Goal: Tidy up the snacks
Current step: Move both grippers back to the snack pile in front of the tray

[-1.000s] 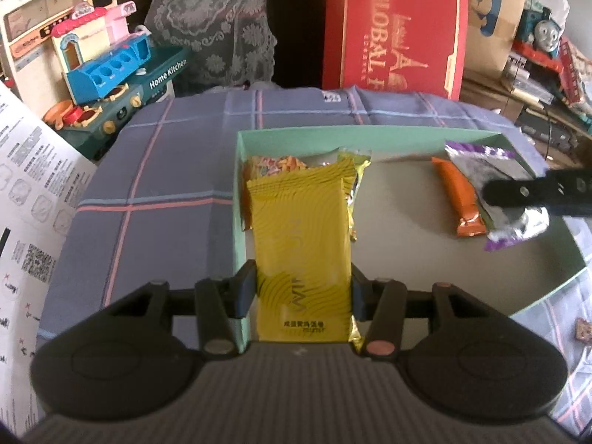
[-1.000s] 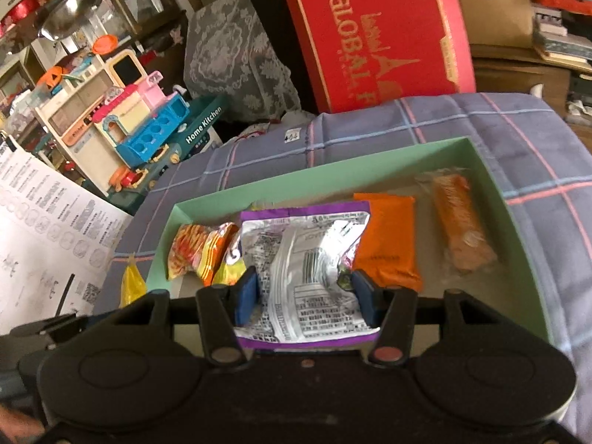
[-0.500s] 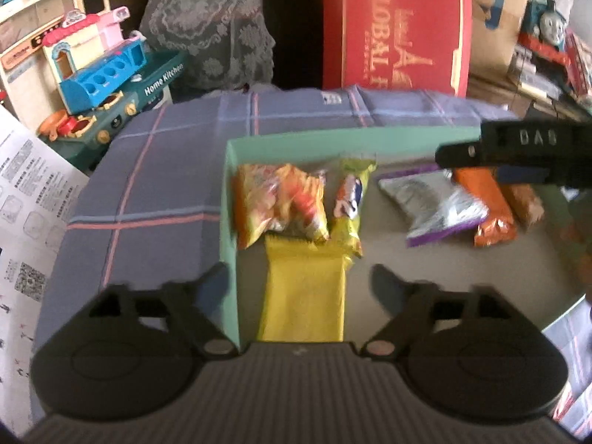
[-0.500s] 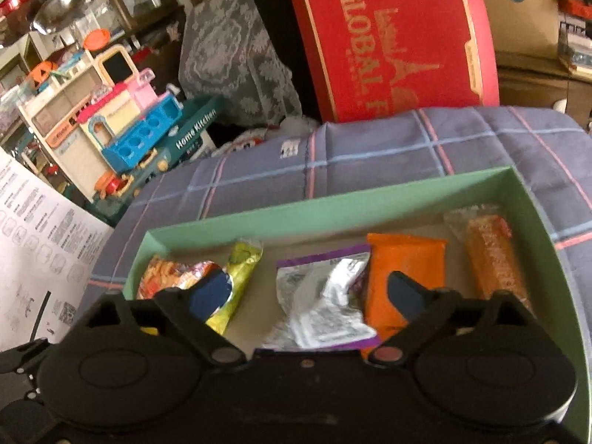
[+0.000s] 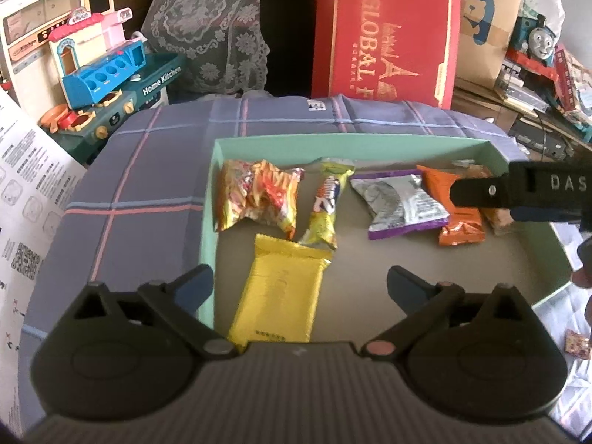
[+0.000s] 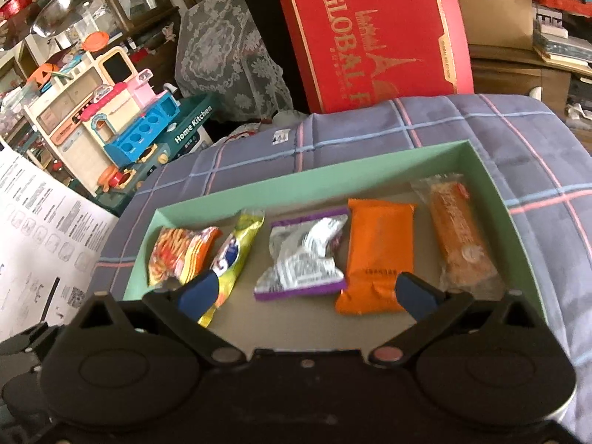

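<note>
While both claws gaped empty, snacks sat in the green tray [image 5: 207, 222].
The yellow packet [image 5: 281, 292] lay near its left wall, between the left claw's [image 5: 299, 281] spread fingers; the right claw [image 6: 307, 292] hung over the purple-edged packet [image 6: 303, 259].

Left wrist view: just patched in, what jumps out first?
The green box on the plaid cloth, with a row of bright snack packs along its far side. Nearer, the yellow packet lies flat between the open fingers of the left gripper. Behind stands a big red gift box.

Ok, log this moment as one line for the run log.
left gripper: open, empty | right gripper: open, empty | yellow packet: in green box | purple-edged packet: in box
</note>
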Demonstrator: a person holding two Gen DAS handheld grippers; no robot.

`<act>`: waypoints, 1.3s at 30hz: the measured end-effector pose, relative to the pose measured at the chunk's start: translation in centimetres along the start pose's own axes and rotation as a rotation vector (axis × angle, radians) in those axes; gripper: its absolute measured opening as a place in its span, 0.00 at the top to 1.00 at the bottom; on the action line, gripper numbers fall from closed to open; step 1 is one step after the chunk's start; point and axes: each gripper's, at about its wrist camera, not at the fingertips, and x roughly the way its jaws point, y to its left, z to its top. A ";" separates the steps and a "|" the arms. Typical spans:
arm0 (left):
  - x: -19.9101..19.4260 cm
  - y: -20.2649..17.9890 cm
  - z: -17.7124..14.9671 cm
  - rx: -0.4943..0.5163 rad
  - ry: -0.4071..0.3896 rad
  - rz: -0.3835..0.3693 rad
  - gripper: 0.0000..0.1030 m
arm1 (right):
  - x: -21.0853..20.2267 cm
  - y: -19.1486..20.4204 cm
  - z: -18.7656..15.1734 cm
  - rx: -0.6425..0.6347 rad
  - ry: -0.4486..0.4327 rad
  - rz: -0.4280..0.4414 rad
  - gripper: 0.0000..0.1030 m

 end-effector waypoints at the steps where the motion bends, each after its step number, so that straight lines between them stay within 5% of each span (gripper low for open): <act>1: -0.4 -0.1 -0.1 -0.001 -0.003 -0.003 0.00 | -0.5 0.0 -0.2 -0.001 0.000 0.000 0.00; 15: -6.4 0.1 -4.5 -0.025 -0.042 -0.021 0.00 | -8.5 -0.1 -6.3 0.037 -0.007 0.062 0.00; 30: -7.2 3.1 -12.9 -0.077 0.062 0.000 0.00 | -9.0 -1.9 -15.0 0.119 0.133 0.081 0.00; 39: -6.6 -1.2 -14.2 -0.013 0.113 -0.091 0.00 | -9.9 -4.0 -16.0 0.162 0.122 0.033 0.00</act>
